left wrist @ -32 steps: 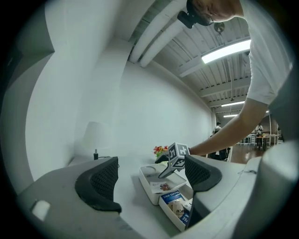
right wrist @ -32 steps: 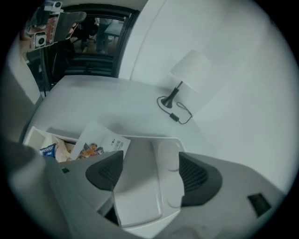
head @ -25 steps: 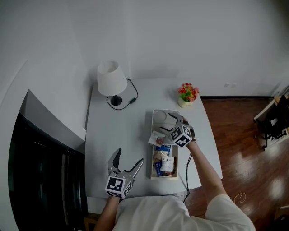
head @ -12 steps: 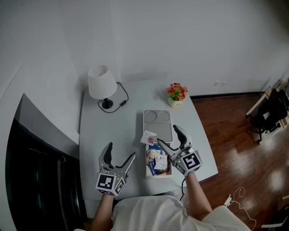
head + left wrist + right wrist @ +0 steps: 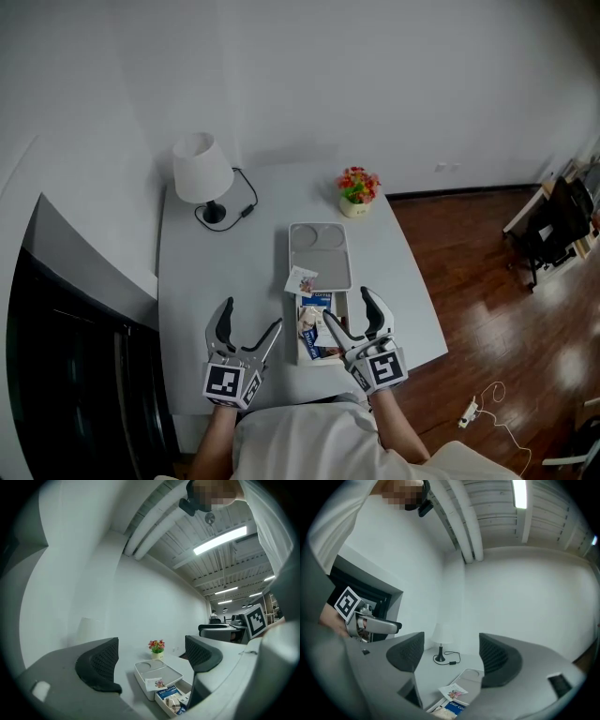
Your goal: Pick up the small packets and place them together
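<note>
**Near the 6 o'clock edge of the table (image 5: 216, 272): light, floppy packets, both grippers empty**

You hold the left gripper (image 5: 248, 320) at 7 o'clock on the table and the right gripper (image 5: 349, 312) at 5 o'clock. Both have their jaws standing well apart with nothing gripped; each gripper view shows only the scene beyond through the gap. The small packets (image 5: 315, 326) lie heaped in the open box (image 5: 300, 347) at 6 o'clock, between your two grippers. One loose packet (image 5: 300, 280) sits at 11 o'clock from the box, overlapping the near-left corner of the tray (image 5: 321, 255).

Expect thin sachets: very light, soft, likely slick on their printed film, and prone to crumpling rather than breaking. Take each by a sealed edge or a raised corner. A flat pinch against the box floor will probably slide off. The loose packet looks easiest by whichever corner stands proud of the tray.

You cannot count the packets, since they overlap. In the head view the right gripper covers the box's right side. Only the blue packet (image 5: 168, 692) stands out; other print is too small to read. Whether the loose packet rests on the tray or partly on the table is unclear.
</note>
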A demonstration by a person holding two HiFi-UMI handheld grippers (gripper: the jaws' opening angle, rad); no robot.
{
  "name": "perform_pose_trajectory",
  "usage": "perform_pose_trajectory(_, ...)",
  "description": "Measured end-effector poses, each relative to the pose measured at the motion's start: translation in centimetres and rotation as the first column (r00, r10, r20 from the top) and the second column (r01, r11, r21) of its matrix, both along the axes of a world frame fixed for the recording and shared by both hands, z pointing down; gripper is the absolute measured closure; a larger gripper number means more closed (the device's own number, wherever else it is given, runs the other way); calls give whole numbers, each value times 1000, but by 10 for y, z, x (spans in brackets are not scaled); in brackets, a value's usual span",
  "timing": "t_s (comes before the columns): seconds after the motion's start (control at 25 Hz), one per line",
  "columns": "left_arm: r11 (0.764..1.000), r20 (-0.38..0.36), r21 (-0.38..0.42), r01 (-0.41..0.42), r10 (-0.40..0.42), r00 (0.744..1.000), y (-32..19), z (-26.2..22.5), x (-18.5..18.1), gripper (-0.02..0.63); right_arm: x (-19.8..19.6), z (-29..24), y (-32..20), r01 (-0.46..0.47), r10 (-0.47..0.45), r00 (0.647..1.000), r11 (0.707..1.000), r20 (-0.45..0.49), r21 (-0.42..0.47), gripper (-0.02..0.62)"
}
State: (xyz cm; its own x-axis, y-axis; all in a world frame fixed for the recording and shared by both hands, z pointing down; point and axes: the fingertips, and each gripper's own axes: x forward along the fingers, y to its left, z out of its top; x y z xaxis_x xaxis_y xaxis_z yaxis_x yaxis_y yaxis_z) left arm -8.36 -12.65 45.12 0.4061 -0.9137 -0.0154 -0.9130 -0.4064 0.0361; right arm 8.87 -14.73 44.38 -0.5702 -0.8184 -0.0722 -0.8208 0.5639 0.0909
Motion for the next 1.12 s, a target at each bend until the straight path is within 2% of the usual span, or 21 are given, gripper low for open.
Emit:
perform_pose_trajectory(0.16, 1000, 5, 11, 10, -10, 1000, 3, 1, -3, 178, -5, 9, 5, 19, -18, 1000, 999, 17, -27, 221)
perform_pose_trajectory(0.36, 1000, -70, 0, 18, -18, 997, 6, 0, -9, 207, -13, 17, 9, 99, -98, 995, 994, 6, -46, 221)
perform_pose_trajectory(0.48, 1000, -62, -1, 19, -19, 998, 6, 3, -9, 207, -18, 37, 13, 195, -203, 976, 976, -80, -102, 221)
perform_pose_trajectory(0.56, 1000, -58, -9, 22, -23, 998, 6, 6, -9, 206, -17, 60, 13, 248, -278, 944, 953, -177, -172, 220)
perform_pose_trajectory(0.64, 999, -44, -22, 31, -32, 999, 5, 11, -9, 206, -14, 88, 14, 277, -350, 893, 923, -282, -267, 219)
perform_pose_trajectory(0.68, 999, -37, -31, 35, -36, 999, 5, 15, -9, 206, -12, 106, 16, 286, -388, 857, 905, -339, -314, 219)
perform_pose_trajectory(0.8, 998, -15, -57, 36, -36, 999, 5, 24, -9, 206, -5, 164, 19, 294, -509, 721, 839, -470, -457, 219)
perform_pose_trajectory(0.92, 996, -22, -85, 40, -42, 999, 7, 32, -10, 206, 1, 215, 20, 273, -603, 593, 774, -534, -572, 219)
perform_pose_trajectory(1.0, 995, -33, -96, 42, -45, 998, 7, 33, -11, 206, 3, 241, 16, 242, -639, 515, 748, -571, -618, 219)
perform_pose_trajectory(1.12, 994, -31, -100, 46, -50, 998, 9, 32, -12, 206, 4, 273, 12, 204, -679, 434, 714, -592, -670, 233)
